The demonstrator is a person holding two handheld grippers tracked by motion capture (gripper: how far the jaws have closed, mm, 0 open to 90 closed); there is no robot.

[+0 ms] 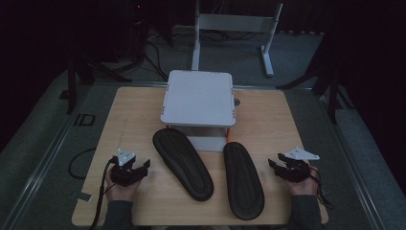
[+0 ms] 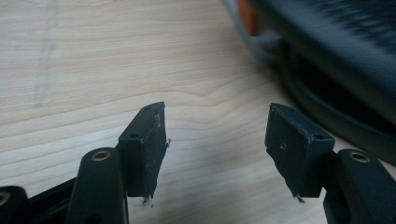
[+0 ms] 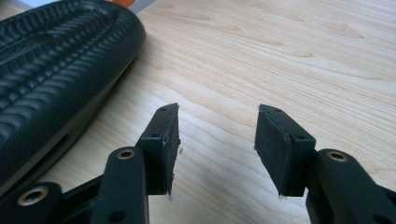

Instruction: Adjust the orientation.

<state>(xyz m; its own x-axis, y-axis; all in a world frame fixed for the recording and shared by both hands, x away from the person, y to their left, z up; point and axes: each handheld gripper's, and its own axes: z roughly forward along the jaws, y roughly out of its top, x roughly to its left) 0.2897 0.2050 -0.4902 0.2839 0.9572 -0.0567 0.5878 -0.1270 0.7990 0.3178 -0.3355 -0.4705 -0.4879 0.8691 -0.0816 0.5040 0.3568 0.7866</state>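
Left gripper (image 1: 145,165) and right gripper (image 1: 273,164): both mine, jaws spread, nothing between them. Left shoe (image 1: 182,162) lies sole-up at 3 o'clock of the left gripper, right shoe (image 1: 243,179) at 9 o'clock of the right. Likely light, flexible, grippy rubber; I'd pinch the side edge.

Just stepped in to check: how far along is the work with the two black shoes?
Nothing looks done: both black shoes lie sole-up on the table, before the white stand. Nothing is in hand: left claw and right claw are open, empty, beside them. Gripping and moving both shoes remains.
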